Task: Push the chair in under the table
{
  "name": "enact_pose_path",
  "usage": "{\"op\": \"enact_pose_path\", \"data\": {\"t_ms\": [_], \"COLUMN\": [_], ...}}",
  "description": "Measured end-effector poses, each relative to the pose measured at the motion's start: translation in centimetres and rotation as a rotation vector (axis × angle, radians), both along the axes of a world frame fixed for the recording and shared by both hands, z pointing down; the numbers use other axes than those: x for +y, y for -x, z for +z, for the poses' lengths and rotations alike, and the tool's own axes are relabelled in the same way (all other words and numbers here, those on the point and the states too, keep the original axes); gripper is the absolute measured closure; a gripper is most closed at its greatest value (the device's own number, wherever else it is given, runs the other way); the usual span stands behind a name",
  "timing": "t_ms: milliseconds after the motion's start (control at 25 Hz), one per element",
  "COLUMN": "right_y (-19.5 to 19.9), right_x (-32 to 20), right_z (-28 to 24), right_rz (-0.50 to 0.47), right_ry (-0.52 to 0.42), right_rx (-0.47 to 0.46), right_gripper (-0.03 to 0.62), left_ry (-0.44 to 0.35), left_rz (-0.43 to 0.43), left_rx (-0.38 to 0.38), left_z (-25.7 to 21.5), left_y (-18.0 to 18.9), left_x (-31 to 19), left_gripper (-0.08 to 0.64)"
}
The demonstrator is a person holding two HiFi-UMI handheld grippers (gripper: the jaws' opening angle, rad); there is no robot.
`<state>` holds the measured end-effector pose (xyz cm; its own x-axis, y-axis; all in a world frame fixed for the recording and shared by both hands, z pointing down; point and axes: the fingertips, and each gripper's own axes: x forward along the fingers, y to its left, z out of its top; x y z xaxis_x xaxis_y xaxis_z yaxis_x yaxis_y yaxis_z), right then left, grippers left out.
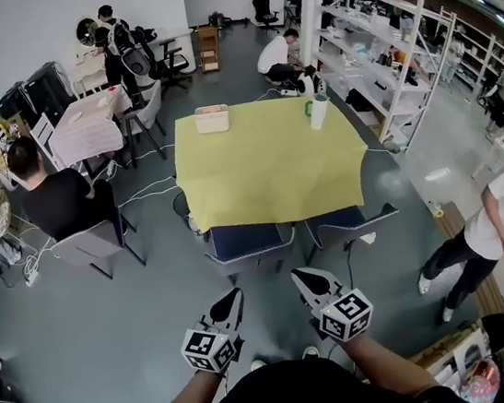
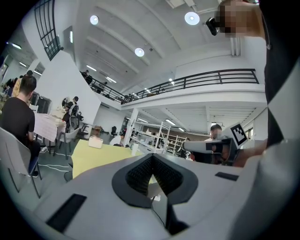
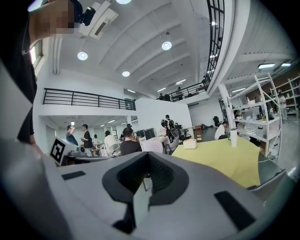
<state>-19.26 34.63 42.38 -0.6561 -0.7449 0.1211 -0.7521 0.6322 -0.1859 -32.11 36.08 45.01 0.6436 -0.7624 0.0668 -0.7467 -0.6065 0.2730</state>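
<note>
- left gripper (image 1: 230,301): jaws together, nothing between them, held low in front of me and pointing at the table.
- right gripper (image 1: 305,281): jaws also closed and empty, beside the left one, a gap between the two.
- neither gripper touches a chair; there is bare floor (image 1: 113,336) between the tips and the chair backs.
- two chairs stand side by side at the near edge of the table (image 1: 270,161): the blue-seat chair (image 1: 244,246) ahead of my left gripper and the grey chair (image 1: 353,222) ahead of my right. both seats look partly under the yellow cloth's edge already. i can't tell which one the task means.
- risk: closed tips are narrow, so they could slide off a rounded chair back if i push high or at an angle.
- risk: pushing off-centre would likely turn the chair rather than roll it straight, and it could knock its neighbour, since the two sit just beside each other.
- risk: the chair back could catch the hanging cloth and drag it, pulling the white box (image 1: 212,118) and the white cup (image 1: 319,112) at the far side.
- risk: a hard shove into the table could tip that upright cup.
- risk: a white cable (image 1: 144,194) lies on the floor left of the table. it's apart from the chairs and probably fine, but a swung chair leg could snag it.
- writing: none readable. the cubes on my grippers carry only black-and-white square markers, with no letters. no brand shows on the chairs, box or cup at this size.
</note>
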Motion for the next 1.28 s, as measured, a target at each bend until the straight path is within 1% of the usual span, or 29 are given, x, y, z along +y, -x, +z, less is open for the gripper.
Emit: {"op": "enact_pose_path", "data": {"t_ms": [280,440,680,840,1000,1280], "right_y": [0.4,1.2,2.1,2.5,2.6,2.5], "right_x": [0.4,1.2,1.5,0.9,-0.1,-2.5], "right_z": [0.8,2.0,3.5,3.8,4.2,4.9], "right_rz": [0.044,0.054,0.05,0.055,0.057,0.048], "right_ry": [0.044,0.073,0.095,0.103,0.113,0.114], "right_rx": [-0.043,-0.021,0.009,0.005,0.0,-0.015], "right_gripper": [0.578,0.578,0.578,0.578,0.578,0.578], "left_ry": [0.019,0.026,0.059,0.071,0.065,0.078], "left_rz": [0.001,-0.006,-0.016,-0.017,-0.019,-0.039], "left_rx": [0.005,0.013,0.017,0.015,0.009,-0.008], "left_z": [0.5,1.2,2.9,3.3,3.1,4.0], "left_y": [1.6,2.6,3.7,4.2,4.4,4.8], "left_x": [0.5,1.0,1.3,0.7,-0.5,-2.5], "left_gripper": [0.551,0.551,0.551,0.551,0.551,0.551]}}
